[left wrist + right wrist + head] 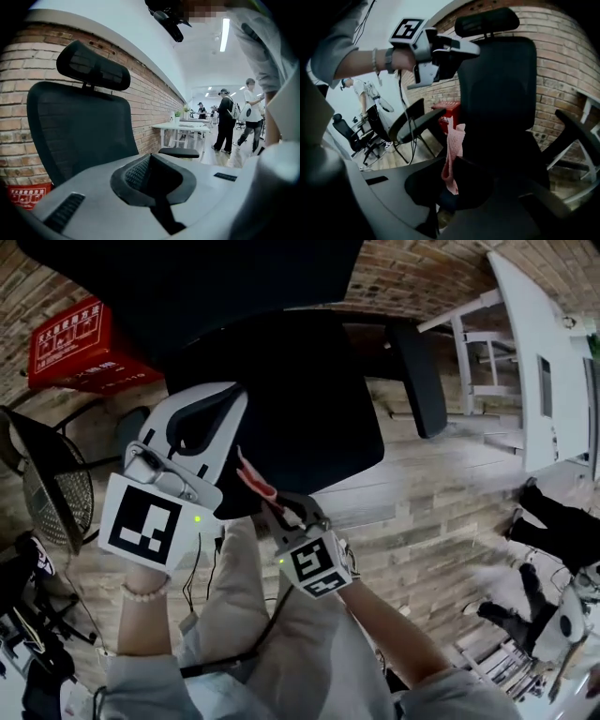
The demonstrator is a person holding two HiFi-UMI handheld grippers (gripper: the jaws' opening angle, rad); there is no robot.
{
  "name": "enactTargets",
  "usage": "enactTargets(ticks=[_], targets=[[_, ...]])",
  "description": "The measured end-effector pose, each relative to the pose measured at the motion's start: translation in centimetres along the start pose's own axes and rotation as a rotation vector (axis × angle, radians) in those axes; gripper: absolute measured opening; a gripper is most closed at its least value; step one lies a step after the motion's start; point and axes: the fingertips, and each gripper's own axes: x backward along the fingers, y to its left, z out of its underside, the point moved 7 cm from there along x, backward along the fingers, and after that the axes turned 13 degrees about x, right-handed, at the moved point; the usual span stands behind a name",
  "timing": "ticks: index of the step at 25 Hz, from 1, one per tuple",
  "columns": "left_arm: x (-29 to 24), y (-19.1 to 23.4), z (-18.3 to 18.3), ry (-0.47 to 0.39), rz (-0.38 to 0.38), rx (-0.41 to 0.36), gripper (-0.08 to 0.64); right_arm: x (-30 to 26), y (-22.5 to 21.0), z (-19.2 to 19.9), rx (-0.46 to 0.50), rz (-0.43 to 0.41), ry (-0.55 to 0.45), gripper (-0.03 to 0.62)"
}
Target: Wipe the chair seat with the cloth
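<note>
Right claw pinches pink cloth; chair seat lies just ahead and below it. Left claw closed, empty. Best to lower the cloth flat and sweep broadly.

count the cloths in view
1: a pink cloth pinched in the right gripper at the front edge of the chair seat; others could be hidden.

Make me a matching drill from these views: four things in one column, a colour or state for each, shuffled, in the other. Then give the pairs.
1. cloth
2. chair
3. box by the brick wall
4. desk

A. white
B. pinched in the right tool
C. red
D. black

Pairs: 1-B, 2-D, 3-C, 4-A.
</note>
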Motion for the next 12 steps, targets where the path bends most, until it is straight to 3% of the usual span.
enactTargets(ticks=[6, 12], targets=[[3.4, -2.7, -7.5, -0.058, -0.033, -0.040, 0.018, 8.8, -4.5, -6.6, 0.029, 0.128, -0.106, 0.054], [6.6, -5.8, -12.9, -0.069, -0.026, -0.080, 0.018, 16.3, -6.8, -12.6, 0.064, 0.259, -0.225, 0.053]])
